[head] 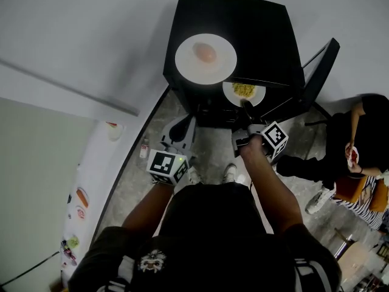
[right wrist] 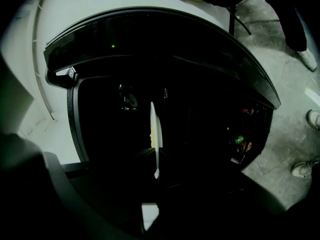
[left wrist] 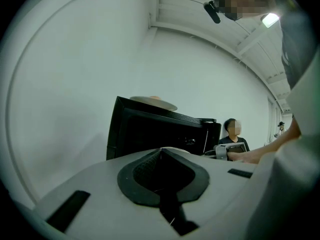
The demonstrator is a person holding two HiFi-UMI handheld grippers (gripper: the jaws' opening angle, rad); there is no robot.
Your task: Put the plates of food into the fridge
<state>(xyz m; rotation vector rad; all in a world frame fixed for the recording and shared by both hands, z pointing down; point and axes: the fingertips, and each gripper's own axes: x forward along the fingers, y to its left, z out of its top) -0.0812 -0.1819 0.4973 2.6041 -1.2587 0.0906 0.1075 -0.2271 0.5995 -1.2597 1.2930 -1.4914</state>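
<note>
Up at top centre of the head view we see the black fridge (head: 243, 35), with its door (head: 319, 72) swung open toward the right of frame. One white plate with a pinkish lump of food (head: 205, 58) sits on the fridge's top, with neither gripper on it. The second plate, with yellow food (head: 244, 92), is just below and right of it in frame. It sits at the fridge's open front, partly under the top edge. The right gripper (head: 246, 107) holds it by the near rim. In the right gripper view we see that plate edge-on (right wrist: 155, 129), upright in frame. Its rim is pinched between the narrow jaws of the right gripper (right wrist: 156, 171), with the dark fridge interior behind. Small coloured items (right wrist: 242, 143) show in the door at right. The left gripper (head: 185, 123) is lower left of the fridge front, apart from both plates. In the left gripper view this gripper (left wrist: 162, 156) has its jaws pressed together with nothing between them. Beyond it the fridge (left wrist: 150, 131) stands with the top plate (left wrist: 153, 102) on it. A seated person (head: 364, 132) is at the right edge of the head view.
</note>
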